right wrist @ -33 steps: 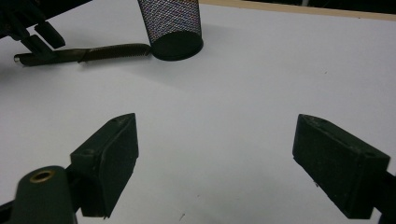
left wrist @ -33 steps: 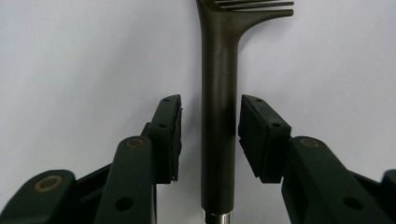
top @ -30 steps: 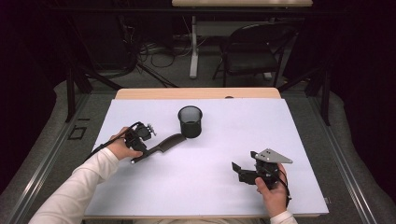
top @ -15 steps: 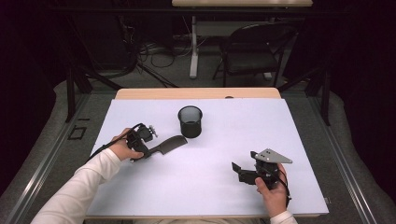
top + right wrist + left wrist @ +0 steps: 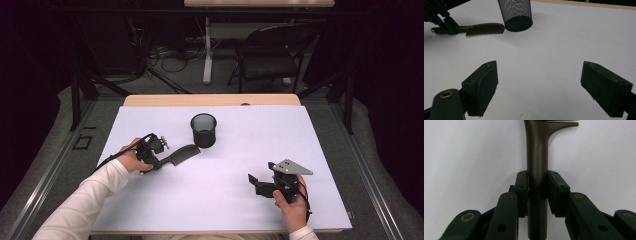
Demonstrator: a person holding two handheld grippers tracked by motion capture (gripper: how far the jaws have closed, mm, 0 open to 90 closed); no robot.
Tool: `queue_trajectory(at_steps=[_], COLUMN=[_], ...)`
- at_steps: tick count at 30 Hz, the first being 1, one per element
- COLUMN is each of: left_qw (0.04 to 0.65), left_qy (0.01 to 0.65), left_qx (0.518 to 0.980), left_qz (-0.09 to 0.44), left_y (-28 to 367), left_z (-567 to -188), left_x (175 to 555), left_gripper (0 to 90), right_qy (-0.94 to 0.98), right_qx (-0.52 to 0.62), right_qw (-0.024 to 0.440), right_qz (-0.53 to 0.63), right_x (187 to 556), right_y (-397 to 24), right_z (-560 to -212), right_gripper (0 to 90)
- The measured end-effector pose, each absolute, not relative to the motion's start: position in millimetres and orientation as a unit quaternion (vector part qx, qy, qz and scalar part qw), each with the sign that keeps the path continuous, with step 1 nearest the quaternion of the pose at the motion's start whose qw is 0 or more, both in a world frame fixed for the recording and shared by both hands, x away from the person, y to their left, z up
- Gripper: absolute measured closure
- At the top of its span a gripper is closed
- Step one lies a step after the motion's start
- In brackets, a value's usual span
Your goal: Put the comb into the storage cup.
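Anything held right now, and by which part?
The left tongs, which have just been closing, grip the dark comb by its handle. The right tongs are open and hold nothing.

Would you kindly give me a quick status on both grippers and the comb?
Left gripper just closed, fingers on dark plastic comb handle. Right gripper open, idle. Black mesh cup beyond comb, apart; nothing between.

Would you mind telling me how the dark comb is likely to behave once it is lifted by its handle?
The comb looks stiff and light. The left tongs, which have just been closing, grip its smooth round handle far from the toothed end, so it may droop or twist. Lying flat, it seems unlikely to roll.
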State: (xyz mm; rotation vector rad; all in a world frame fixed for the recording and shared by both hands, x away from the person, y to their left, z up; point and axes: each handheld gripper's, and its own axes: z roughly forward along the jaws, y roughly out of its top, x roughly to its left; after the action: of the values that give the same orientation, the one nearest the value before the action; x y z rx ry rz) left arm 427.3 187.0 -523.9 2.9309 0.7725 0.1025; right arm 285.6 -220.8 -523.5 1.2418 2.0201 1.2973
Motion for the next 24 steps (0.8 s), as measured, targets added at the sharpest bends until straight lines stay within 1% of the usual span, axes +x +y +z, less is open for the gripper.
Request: queue_trajectory(at_steps=[11, 24], left_qw=[0.047, 0.048], left_qy=[0.247, 0.252], left_qx=[0.967, 0.966], left_qz=[0.037, 0.037], left_y=[185.7, 185.1], left_z=[-523.5, -523.7], left_x=[426.3, 426.2], left_gripper=[72.3, 72.6], right_qy=[0.731, 0.731], right_qx=[0.447, 0.448], right_qw=[0.218, 0.217], right_qz=[0.468, 0.467], right_x=[285.8, 285.8], right_y=[-220.9, -220.6], right_z=[-523.7, -523.8], right_gripper=[14.5, 14.5])
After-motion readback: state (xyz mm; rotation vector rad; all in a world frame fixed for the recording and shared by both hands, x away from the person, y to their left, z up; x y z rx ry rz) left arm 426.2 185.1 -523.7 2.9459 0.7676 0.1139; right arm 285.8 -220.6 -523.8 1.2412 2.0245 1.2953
